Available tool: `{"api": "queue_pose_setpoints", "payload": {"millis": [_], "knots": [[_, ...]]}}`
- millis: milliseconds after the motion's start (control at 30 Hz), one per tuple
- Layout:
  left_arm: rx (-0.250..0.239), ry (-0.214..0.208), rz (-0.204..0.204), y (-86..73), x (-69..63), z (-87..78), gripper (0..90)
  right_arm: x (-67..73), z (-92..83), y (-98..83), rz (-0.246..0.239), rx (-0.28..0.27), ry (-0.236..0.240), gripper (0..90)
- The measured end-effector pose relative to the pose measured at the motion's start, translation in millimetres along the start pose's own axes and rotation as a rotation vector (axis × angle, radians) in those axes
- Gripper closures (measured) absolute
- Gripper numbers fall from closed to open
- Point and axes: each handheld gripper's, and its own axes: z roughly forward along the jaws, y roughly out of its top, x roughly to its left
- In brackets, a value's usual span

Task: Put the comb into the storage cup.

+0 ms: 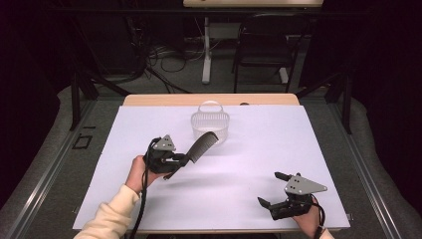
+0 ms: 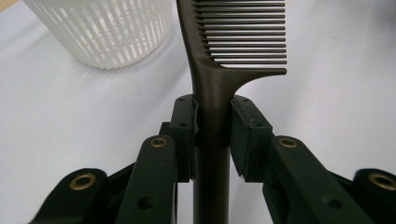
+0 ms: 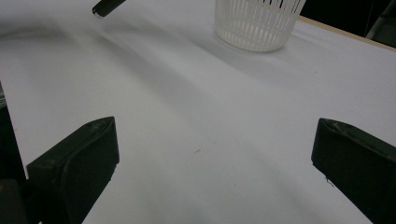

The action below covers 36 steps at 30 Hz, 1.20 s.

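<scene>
**Comb held by its handle, aimed at the basket**

From the high view, your left gripper (image 1: 175, 160) held the dark plastic comb (image 1: 201, 146) off the white table sheet (image 1: 249, 164), its toothed end slanting up and ahead of the jaws toward the white slatted plastic basket (image 1: 210, 127). That tilt probably kept the teeth free to go in first. Your right gripper (image 1: 276, 190) rested low near the table's front edge, well apart from both, likely parked clear of the way.

In the left gripper view, you had the jaws clamped on the comb (image 2: 212, 93) handle just below the teeth, a hold that left the whole toothed part clear. The basket (image 2: 105, 32) stood ahead and to the jaws' left.

In the right gripper view, your jaws stood wide with nothing between them, the basket (image 3: 257, 23) far ahead.
</scene>
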Motion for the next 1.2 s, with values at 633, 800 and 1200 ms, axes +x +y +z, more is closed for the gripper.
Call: {"api": "queue_pose_setpoints", "payload": {"millis": [633, 800, 1200], "knots": [[-0.024, 0.025, -0.030, -2.3, 6.3, -4.5, 72.5, 0.0, 0.1, -0.2, -0.001, 0.003, 0.002, 0.5], [-0.030, 0.036, -0.036, -2.7, 8.6, -6.0, 72.5, -0.1, 0.4, -0.3, 0.000, 0.006, 0.002, 0.5], [-0.052, 0.067, -0.058, -4.2, 14.6, -7.7, 72.5, -0.2, 1.3, -0.6, -0.003, 0.008, 0.004, 0.5]]}}
